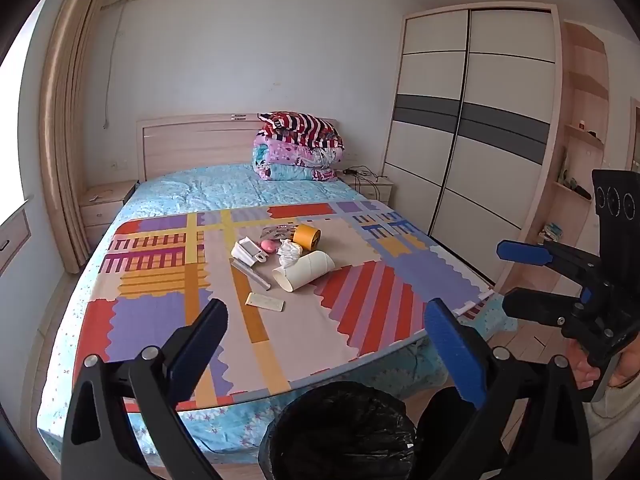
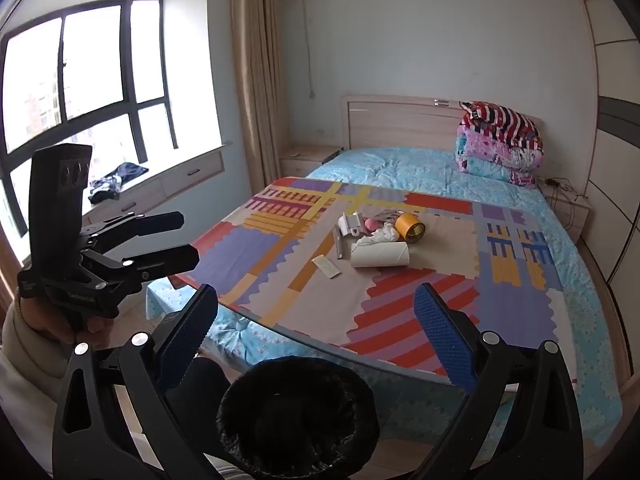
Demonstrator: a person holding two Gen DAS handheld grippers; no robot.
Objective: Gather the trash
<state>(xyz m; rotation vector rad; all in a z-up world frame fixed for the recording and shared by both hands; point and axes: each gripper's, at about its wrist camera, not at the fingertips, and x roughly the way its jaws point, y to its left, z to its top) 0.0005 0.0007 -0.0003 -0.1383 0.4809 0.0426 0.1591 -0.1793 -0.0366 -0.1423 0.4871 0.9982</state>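
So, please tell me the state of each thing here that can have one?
left tool: open, empty
right tool: open, empty
trash bin: open, black liner fitted
paper cup: on its side
yellow tape roll: on its side
wardrobe: doors shut

No legible txt/labels anywhere.

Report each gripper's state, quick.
Left gripper: open, holding nothing.
Right gripper: open, holding nothing.
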